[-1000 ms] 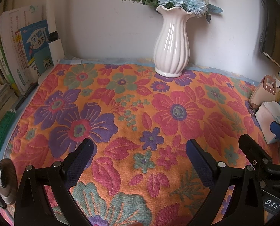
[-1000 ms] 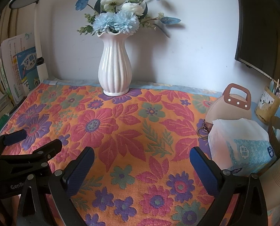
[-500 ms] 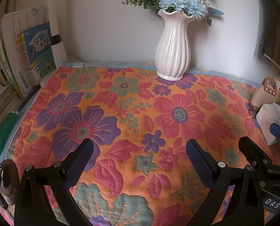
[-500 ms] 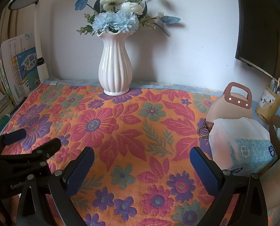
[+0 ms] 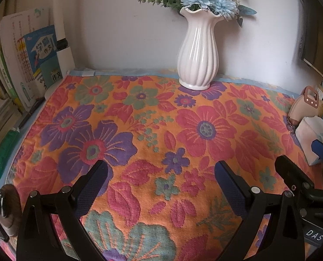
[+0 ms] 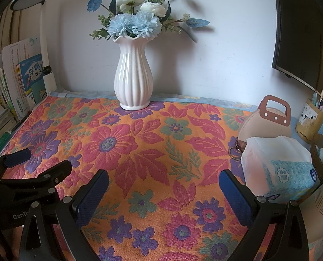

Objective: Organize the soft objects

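An orange floral towel lies spread flat over the desk. My left gripper hovers open above its near half, nothing between the blue pads. My right gripper is open too, over the towel's near right part. A white and blue tissue pack sits at the towel's right edge, just right of my right gripper. Behind it leans a beige pouch with a brown handle. Each gripper shows at the edge of the other's view.
A white ribbed vase of blue and white flowers stands at the towel's far edge by the wall. Upright books and a white lamp line the left. A pen cup and dark monitor are at right.
Both views have shifted slightly: the vase and towel appear a little lower and farther, as both grippers rise or draw back a bit. Both stay open.
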### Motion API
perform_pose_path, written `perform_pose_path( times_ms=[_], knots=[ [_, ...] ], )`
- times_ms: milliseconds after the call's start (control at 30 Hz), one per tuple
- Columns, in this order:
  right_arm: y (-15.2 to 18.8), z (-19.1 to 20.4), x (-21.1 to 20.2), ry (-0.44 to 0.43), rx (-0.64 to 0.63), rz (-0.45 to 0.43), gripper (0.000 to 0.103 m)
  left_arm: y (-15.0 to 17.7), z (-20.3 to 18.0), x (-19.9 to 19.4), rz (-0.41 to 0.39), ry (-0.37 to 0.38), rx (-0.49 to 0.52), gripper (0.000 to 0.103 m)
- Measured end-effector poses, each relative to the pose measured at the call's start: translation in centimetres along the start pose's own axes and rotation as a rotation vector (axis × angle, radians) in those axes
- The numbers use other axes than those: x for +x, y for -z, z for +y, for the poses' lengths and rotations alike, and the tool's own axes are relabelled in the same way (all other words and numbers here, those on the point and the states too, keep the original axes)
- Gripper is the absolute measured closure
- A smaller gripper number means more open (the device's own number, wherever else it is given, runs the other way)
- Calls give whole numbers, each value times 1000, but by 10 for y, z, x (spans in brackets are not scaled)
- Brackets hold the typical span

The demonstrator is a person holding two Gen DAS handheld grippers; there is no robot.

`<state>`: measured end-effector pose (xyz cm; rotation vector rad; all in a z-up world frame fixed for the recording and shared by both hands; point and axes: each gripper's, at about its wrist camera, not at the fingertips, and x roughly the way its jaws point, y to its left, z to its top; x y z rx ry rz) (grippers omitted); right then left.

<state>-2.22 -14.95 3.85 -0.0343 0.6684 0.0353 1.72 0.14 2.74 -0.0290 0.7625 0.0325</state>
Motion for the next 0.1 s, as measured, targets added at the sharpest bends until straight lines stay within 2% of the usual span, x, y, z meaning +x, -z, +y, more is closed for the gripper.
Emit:
perform_pose_path(
  times_ms=[100],
  knots=[
    [1,1,0,2,0,1,2,0,1,1,6,3,-2,5]
  ],
)
